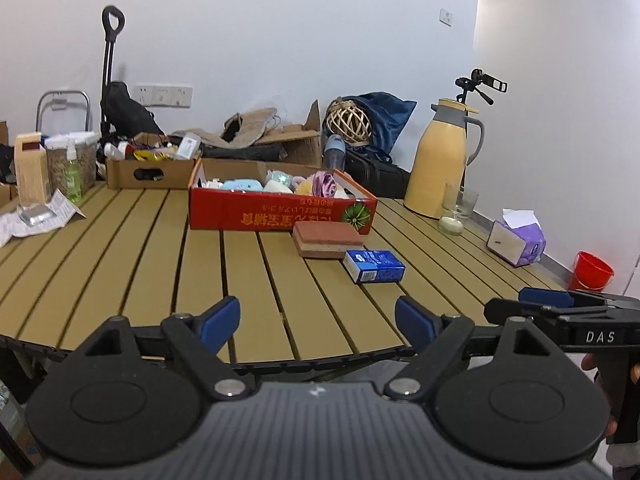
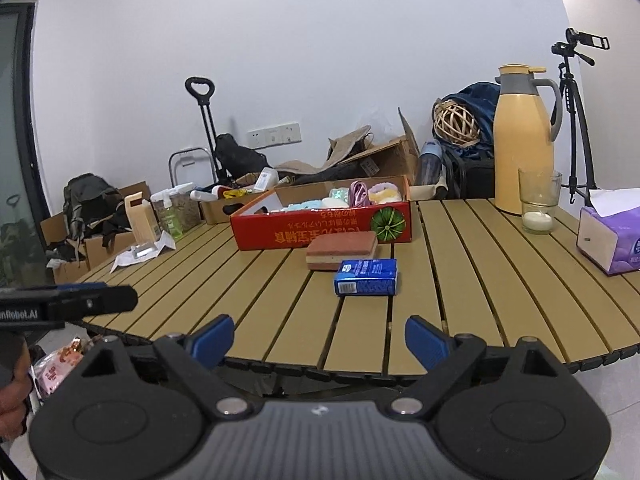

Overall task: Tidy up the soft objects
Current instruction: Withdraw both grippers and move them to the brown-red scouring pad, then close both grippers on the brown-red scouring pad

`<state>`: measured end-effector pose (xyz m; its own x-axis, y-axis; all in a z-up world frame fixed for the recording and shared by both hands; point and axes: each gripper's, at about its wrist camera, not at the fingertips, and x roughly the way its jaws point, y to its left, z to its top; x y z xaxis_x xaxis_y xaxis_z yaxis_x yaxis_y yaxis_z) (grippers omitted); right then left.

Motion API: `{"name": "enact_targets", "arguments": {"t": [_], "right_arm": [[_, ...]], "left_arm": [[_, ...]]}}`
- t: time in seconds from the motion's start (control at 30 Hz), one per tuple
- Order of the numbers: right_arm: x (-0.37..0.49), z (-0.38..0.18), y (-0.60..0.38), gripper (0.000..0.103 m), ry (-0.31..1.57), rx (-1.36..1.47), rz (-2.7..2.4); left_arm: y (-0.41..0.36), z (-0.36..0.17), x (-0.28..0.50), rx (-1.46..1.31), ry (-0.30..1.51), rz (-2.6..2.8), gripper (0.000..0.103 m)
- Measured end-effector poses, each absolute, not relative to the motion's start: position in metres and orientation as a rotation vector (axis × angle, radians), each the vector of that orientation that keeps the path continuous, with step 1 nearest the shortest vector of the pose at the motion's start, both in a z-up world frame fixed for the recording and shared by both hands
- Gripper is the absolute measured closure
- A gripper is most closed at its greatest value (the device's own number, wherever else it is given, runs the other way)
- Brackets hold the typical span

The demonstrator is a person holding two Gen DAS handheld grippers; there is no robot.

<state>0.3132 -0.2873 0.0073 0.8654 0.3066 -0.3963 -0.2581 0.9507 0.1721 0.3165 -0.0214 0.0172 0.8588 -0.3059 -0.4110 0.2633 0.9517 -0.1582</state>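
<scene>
Table [image 1: 120, 248] of tan slats carried most of what mattered when you paused at its near edge. The red cardboard box [image 1: 280, 212] sat toward the far middle and already held a heap of soft items [image 1: 280, 184]: pale blue, white, yellow and a purple satin piece among them. I judged the sorting to be well advanced.

Two pieces lay outside it. The two-layer sponge block [image 1: 327, 239] rested just in front of the box, and the blue tissue packet [image 1: 374, 266] sat just beside the sponge, nearer to you. Whether either counts as a soft object left to store I could not confirm; if so, those were what remained.

Your left gripper [image 1: 318, 322] stood wide open with nothing between its blue pads. Your right gripper [image 2: 319, 340] was likewise spread wide and empty. Both hung over the near edge, well apart from the loose pieces.

The left wrist view alone showed a red bucket [image 1: 594, 272] on the floor. The right wrist view alone showed a dark doorway at the left and the tripod [image 2: 576, 120] full length.
</scene>
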Motion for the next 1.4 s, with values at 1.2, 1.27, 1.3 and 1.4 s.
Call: {"name": "enact_targets", "arguments": {"t": [1.2, 1.27, 1.3, 1.4], "right_arm": [[0.605, -0.051, -0.273, 0.064, 0.626, 0.308, 0.331], [0.601, -0.047, -0.271, 0.066, 0.618, 0.282, 0.331], [0.597, -0.045, -0.269, 0.067, 0.605, 0.259, 0.332], [0.578, -0.030, -0.265, 0.072, 0.533, 0.231, 0.336]], "left_arm": [[-0.047, -0.059, 0.622, -0.439, 0.713, -0.429, 0.071], [-0.051, -0.054, 0.611, -0.405, 0.678, -0.431, 0.072], [-0.050, -0.050, 0.604, -0.397, 0.661, -0.430, 0.072], [-0.045, -0.032, 0.568, -0.396, 0.589, -0.413, 0.072]]}}
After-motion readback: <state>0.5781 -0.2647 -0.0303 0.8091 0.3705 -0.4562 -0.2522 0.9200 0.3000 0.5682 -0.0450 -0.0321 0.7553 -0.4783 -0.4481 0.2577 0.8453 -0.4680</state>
